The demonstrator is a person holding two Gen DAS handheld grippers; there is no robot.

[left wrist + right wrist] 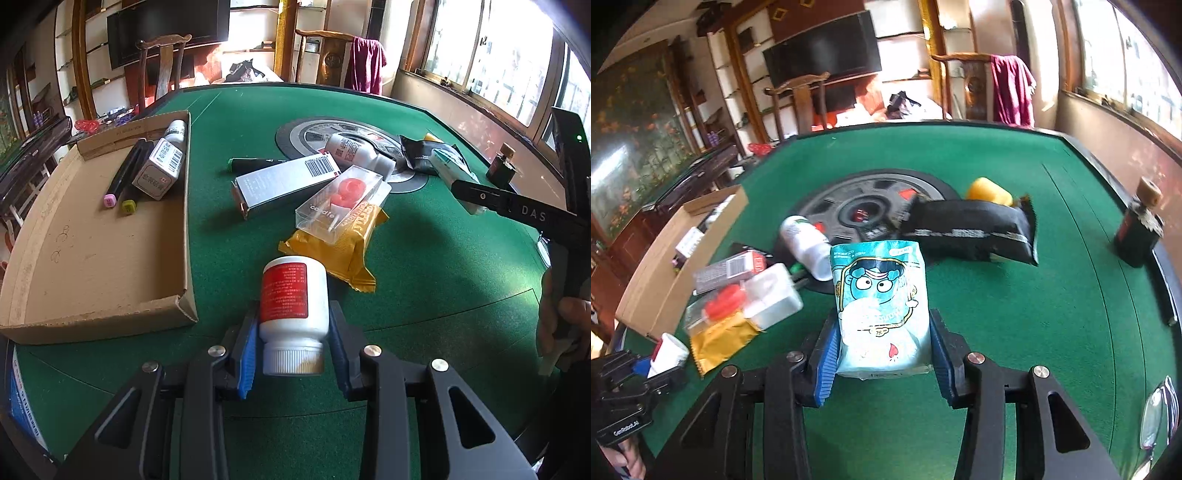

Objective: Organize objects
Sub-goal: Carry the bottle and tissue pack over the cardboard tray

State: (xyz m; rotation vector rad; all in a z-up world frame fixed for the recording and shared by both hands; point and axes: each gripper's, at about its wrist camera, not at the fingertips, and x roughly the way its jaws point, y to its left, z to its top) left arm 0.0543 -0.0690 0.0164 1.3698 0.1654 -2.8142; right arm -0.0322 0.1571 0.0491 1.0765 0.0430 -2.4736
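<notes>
My left gripper (293, 341) is shut on a white pill bottle with a red label (293, 299), cap toward the camera, above the green table. The open cardboard box (92, 254) lies to its left, holding two markers (122, 177), a small grey carton (160, 168) and a white bottle (176, 131). My right gripper (884, 349) is shut on a teal cartoon snack packet (882, 306). In the left wrist view the right gripper (476, 194) shows at the right with the packet (448, 164). The left gripper and bottle (666, 354) show at the lower left of the right wrist view.
On the table lie a yellow packet (347, 243), a clear candle box (343, 203), a grey carton (284, 181), a green marker (255, 162), a white bottle (354, 151), a black packet (971, 229) and a small dark bottle (1139, 229). Chairs stand behind.
</notes>
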